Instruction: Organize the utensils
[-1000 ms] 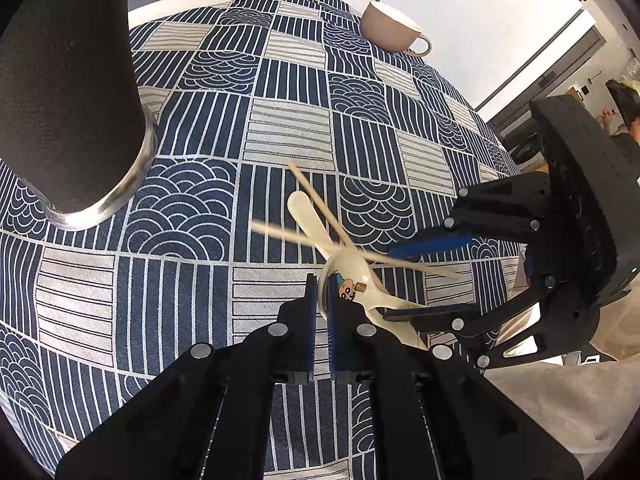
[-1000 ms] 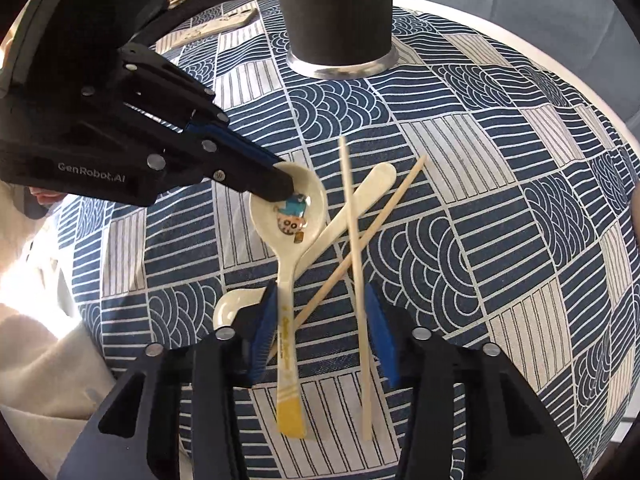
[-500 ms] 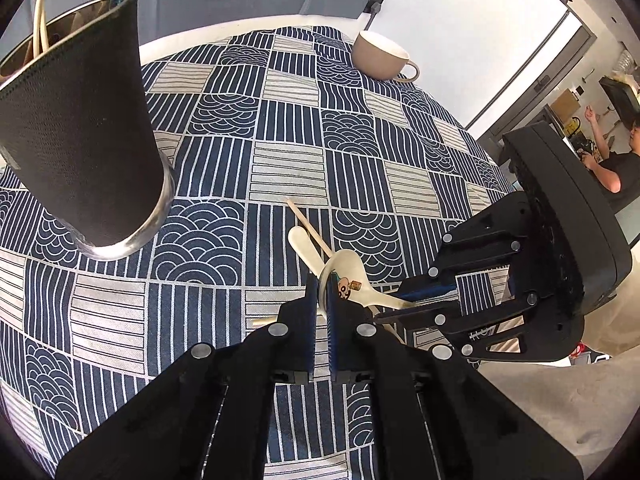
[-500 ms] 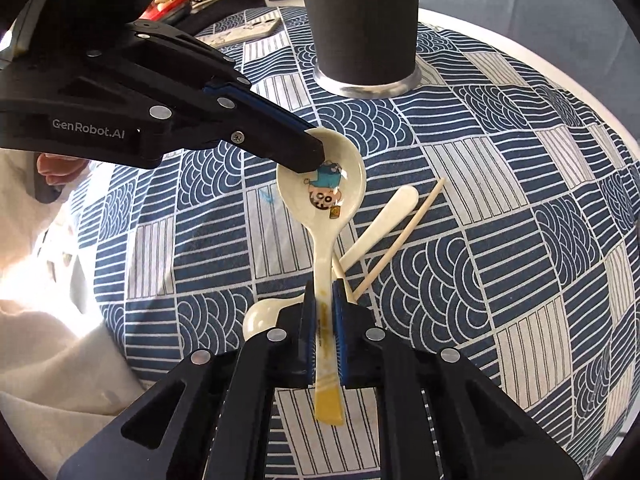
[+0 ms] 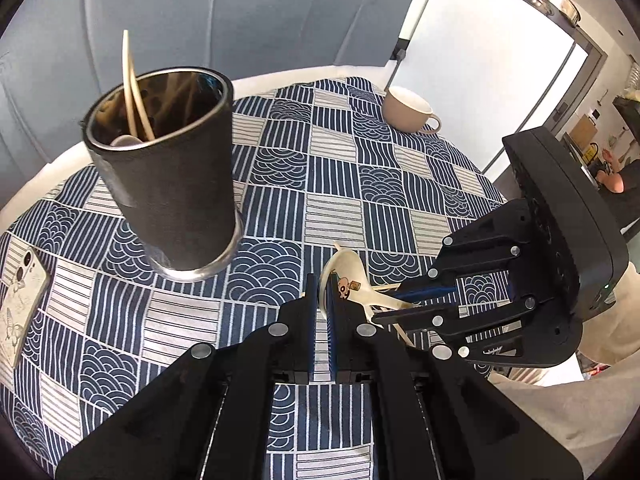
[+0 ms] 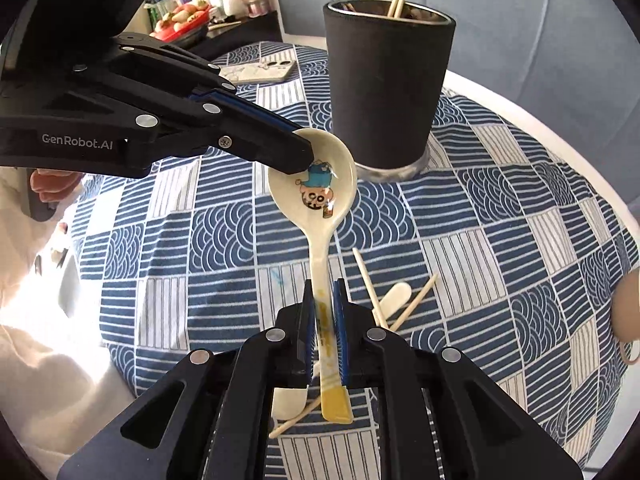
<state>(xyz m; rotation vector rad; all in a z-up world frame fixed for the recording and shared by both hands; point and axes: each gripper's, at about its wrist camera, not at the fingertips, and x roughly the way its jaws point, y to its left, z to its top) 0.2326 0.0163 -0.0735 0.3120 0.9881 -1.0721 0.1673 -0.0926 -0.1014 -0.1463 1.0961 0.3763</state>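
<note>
Both grippers clamp cartoon spoon [image 6: 320,216]: left gripper [image 5: 320,312] on bowl, right gripper [image 6: 323,320] on handle. Holder cup [image 6: 388,80] ahead holds some utensils; chopsticks [image 6: 372,288], pale spoon [image 6: 394,296] remain below fingers.

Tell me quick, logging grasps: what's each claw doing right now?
Left claw: closed on the cartoon spoon bowl rim.
Right claw: closed on the same spoon's handle.

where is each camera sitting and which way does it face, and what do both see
Left wrist: rides on the left tongs, looking along them across the checked cloth at the black cup; own fingers clamp the spoon bowl.
Right wrist: rides on the right tongs, facing the cup from the other side; own fingers clamp the spoon handle.
Shared: spoon, cup, phone, and each other's tongs.
</note>
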